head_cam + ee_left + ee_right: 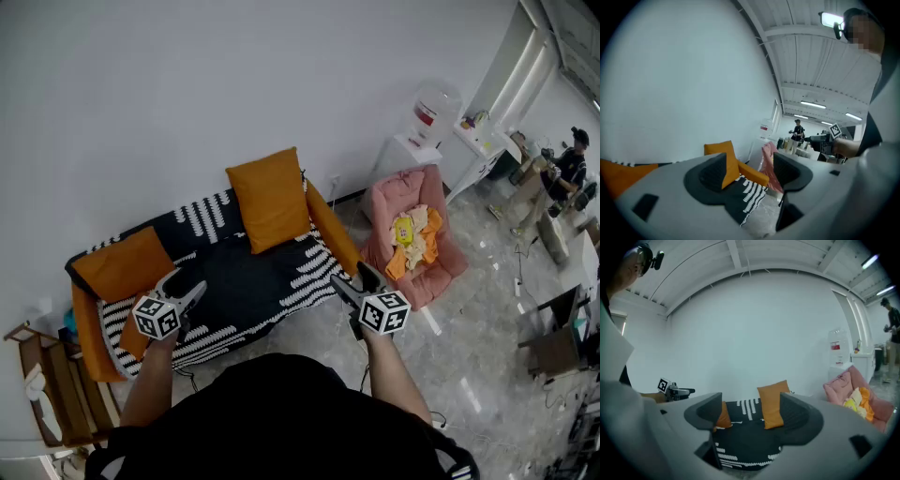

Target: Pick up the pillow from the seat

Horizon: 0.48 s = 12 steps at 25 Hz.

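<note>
On the seat of the sofa (246, 286), toward its right end, the pillow (272, 199) stands on its lower edge. It leans back against the wall with its broad orange face turned out into the room. It is taller than wide in the right gripper view, so its long axis runs up the wall, with a slight tilt.

The head view alone takes in the whole layout. It shows a second pillow (122, 262) lying flatter at the sofa's left end, a pink chair (452, 255) to the right, and a person (564, 169) far across the room. The right gripper view faces the sofa squarely. It shows the pillow (772, 404) and the second pillow (723, 417) together, with the other tool off to its left. The left gripper view looks along the sofa toward the chair. There the pillow (731, 164) is half masked by one jaw, and the distant person appears near the other tool.

Both tools hover over the sofa's front edge, well apart from the pillow. The left gripper (187, 281) is in front of it and to its left, and the right gripper (349, 275) is in front and to its right. Each tool's own view, left (750, 171) and right (751, 416), shows its jaws standing apart. Only the distant sofa is seen through the gap, and neither tool grasps anything.
</note>
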{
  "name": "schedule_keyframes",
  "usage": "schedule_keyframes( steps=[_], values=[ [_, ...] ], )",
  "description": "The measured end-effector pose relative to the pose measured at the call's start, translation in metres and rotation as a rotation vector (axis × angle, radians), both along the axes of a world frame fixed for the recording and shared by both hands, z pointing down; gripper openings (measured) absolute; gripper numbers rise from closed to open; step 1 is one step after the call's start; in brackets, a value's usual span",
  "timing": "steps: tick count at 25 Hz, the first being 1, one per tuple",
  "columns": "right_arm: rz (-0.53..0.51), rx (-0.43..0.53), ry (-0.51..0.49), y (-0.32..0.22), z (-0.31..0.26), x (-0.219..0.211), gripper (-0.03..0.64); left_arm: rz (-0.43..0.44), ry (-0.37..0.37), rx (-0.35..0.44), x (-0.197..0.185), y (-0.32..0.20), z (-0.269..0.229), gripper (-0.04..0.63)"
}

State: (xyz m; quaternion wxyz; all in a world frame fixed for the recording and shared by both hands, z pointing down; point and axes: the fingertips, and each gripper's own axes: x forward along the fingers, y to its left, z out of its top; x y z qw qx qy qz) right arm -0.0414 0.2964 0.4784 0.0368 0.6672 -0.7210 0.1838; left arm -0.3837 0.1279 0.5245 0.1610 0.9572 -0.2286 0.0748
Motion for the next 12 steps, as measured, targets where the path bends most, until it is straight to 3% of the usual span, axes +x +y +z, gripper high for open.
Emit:
schedule_keyframes(
  steps=[6, 12],
  values=[
    [-0.041, -0.03, 0.016, -0.001, -0.004, -0.034, 0.388, 0.035, 0.053, -0.014, -0.003, 0.002, -0.011, 0.316],
    [-0.025, -0.023, 0.027, -0.008, -0.013, -0.02, 0.388, 0.024, 0.078, -0.001, 0.005, -0.002, -0.013, 0.318]
  ],
)
